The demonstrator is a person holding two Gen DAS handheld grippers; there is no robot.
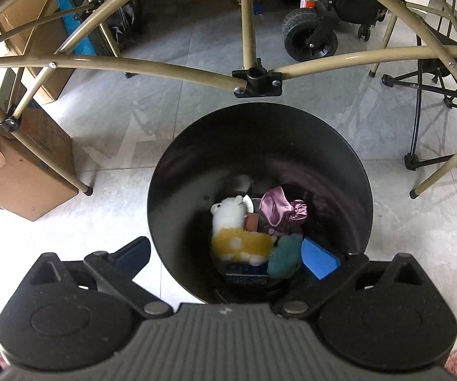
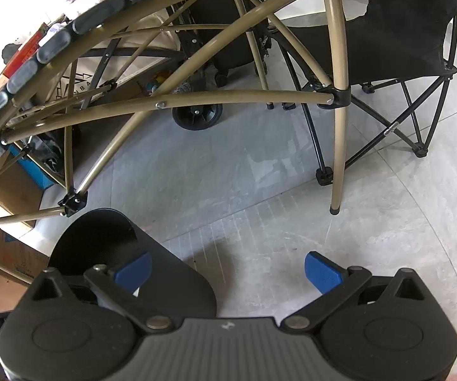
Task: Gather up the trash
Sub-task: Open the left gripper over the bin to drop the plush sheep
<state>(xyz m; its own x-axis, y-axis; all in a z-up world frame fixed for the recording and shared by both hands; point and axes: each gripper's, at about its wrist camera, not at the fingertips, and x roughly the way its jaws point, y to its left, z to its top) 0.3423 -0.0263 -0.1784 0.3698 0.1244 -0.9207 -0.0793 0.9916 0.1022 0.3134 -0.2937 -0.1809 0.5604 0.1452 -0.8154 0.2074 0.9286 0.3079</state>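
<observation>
Left gripper (image 1: pixel 228 254): jaws spread, empty, directly above bin (image 1: pixel 177 165)
Bin: holds plush toy (image 1: pixel 234 231), purple cloth (image 1: pixel 279 209)
Right gripper (image 2: pixel 228 270): jaws spread, bin at its left

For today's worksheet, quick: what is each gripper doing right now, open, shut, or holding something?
Left gripper: open, empty, over the black bin.
Right gripper: open, empty, over the floor.
</observation>
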